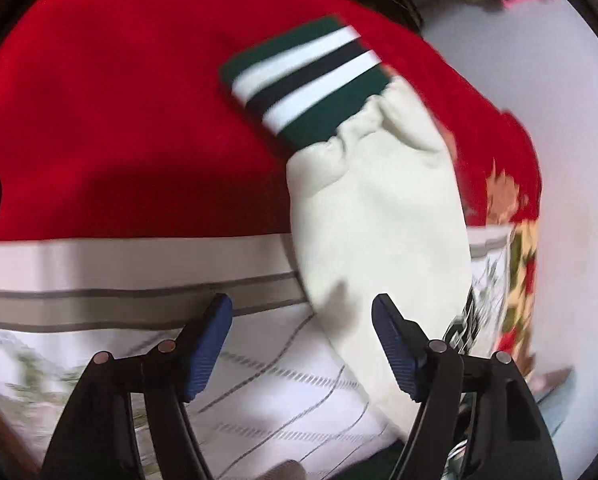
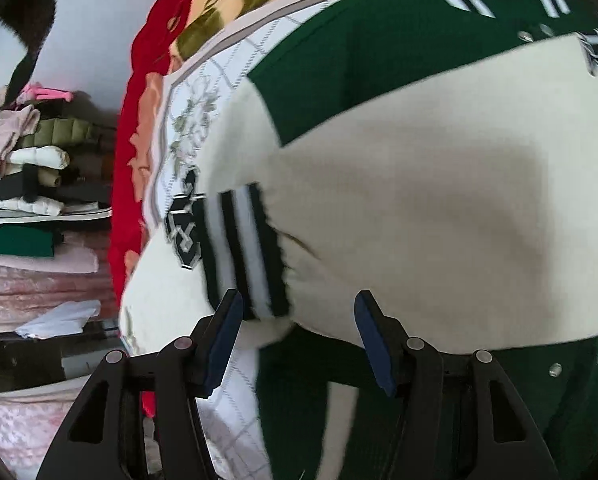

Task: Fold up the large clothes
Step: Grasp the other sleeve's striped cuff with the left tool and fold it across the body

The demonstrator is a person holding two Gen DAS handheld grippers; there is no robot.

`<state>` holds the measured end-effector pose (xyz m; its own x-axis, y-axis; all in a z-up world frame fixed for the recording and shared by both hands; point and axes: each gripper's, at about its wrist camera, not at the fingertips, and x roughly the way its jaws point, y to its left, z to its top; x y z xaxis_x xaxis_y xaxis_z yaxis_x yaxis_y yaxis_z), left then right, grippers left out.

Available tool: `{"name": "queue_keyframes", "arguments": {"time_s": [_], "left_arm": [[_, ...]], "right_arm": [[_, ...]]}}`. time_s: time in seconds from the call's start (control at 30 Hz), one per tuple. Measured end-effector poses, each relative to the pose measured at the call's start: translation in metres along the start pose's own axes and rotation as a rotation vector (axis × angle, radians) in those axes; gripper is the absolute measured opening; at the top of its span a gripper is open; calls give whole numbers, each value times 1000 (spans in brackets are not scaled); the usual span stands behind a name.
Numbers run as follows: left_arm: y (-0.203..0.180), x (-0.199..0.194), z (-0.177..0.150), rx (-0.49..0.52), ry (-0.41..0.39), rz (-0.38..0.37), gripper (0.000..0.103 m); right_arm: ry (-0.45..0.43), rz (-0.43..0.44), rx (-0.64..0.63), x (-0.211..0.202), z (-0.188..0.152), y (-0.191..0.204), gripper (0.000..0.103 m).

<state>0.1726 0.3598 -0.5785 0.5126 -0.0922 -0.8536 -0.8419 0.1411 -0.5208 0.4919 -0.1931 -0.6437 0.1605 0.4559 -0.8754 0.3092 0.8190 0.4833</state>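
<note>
A green varsity jacket (image 2: pixel 363 52) with cream sleeves lies on a bed. In the left wrist view one cream sleeve (image 1: pixel 379 216) stretches away, its green-and-white striped cuff (image 1: pixel 307 76) resting on a red blanket (image 1: pixel 119 100). My left gripper (image 1: pixel 301 336) is open, its jaws either side of the sleeve's near part. In the right wrist view the other cream sleeve (image 2: pixel 419 200) lies folded across the green body, its striped cuff (image 2: pixel 247 252) just ahead. My right gripper (image 2: pixel 299 332) is open and empty just above it.
A white checked bedsheet (image 1: pixel 279 392) with grey border covers the bed, also in the right wrist view (image 2: pixel 203 104). A red floral blanket (image 2: pixel 139 140) lies at the bed's edge. Shelves with stacked folded clothes (image 2: pixel 31 184) stand at left. A pale wall (image 1: pixel 571 160) lies beyond.
</note>
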Motion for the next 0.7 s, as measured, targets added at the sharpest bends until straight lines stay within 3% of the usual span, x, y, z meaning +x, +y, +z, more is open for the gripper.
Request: {"name": "queue_keyframes", "arguments": {"time_s": [0.1,0.2,0.23,0.27,0.3,0.33,0.37,0.53,0.6,0.63,0.7], "left_arm": [[-19,12,20,-6,-84,-18,70],[-54,28,42,91,-158,49,68],[-63,33,47,119,-202,76,62],[-68,35,50,130,-234,103,45],[-76,36,52,146,-260,129,35],[-84,34,53,172,-273,136,14],[-95,29,53,214,-286,131,6],[-153,-36,40,435,-402,74,4],[-176,-64,27,529,-444,41,4],[-190,-70,19,568,-457,37,4],[-210,-92,1,652,-469,18,4]], "right_arm": [[2,-25,48,5,-5,-19,61],[-8,-47,68,9,-6,-29,61],[-11,-58,64,10,-6,-29,61],[-16,-68,55,11,-8,-28,61],[-20,-74,52,11,-9,-28,61],[-26,-79,53,10,-10,-26,61],[-30,-82,55,8,-11,-24,61],[-109,-73,68,-12,-8,-13,61],[-94,-31,70,-2,1,-4,56],[-70,-4,56,13,6,4,47],[2,-9,50,44,13,11,43]]}}
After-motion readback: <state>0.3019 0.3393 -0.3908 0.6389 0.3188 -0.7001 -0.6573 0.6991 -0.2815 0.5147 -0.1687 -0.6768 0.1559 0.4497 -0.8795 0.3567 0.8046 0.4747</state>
